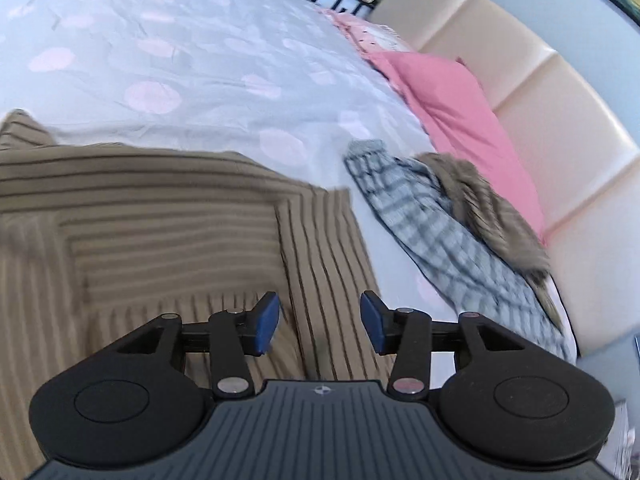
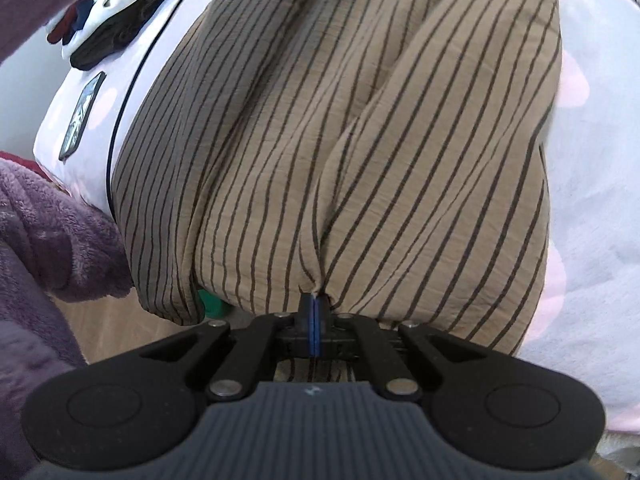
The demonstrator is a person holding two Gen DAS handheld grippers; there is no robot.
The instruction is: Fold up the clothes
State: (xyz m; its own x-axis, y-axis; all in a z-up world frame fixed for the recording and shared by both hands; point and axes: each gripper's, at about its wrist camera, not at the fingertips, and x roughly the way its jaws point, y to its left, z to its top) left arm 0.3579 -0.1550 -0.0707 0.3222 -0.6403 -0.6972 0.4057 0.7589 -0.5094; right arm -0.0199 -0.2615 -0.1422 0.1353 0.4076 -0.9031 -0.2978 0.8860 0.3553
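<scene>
Left wrist cam, L to R: the tan striped shirt [image 1: 160, 216] lies on your bed [image 1: 180, 40], filling the near-left of frame, partly folded w/ stripes running in diff directions where layers overlap. Your left gripper [image 1: 320, 322] sits over its near-right part, blue pads [image 1: 267, 324] apart, nothing between them; can't tell if they touch the cloth. Right of the shirt, separated by a strip of sheet, a grey check garment [image 1: 432, 240] lies crumpled w/ a brown furry item [image 1: 492, 208] on top of it. Farther right, a pink pillow [image 1: 452, 96] against the cream headboard [image 1: 560, 120].

Right wrist cam, L to R: purple fleece [image 2: 48, 232] near-left, off the bed. Far left on the sheet, dark gloves [image 2: 120, 32] and a dark flat item [image 2: 82, 114], too blurred to ID. A thin black cable [image 2: 128, 96] runs along the shirt's left edge. Centre: the shirt [image 2: 360, 140] bulges in big folds, its near edge hanging over the bed's side w/ floor [image 2: 132, 332] below. Your right gripper [image 2: 315, 322] is clamped together on that near edge, cloth puckering at the pinch. Right: more bed sheet w/ pale pink spots.
</scene>
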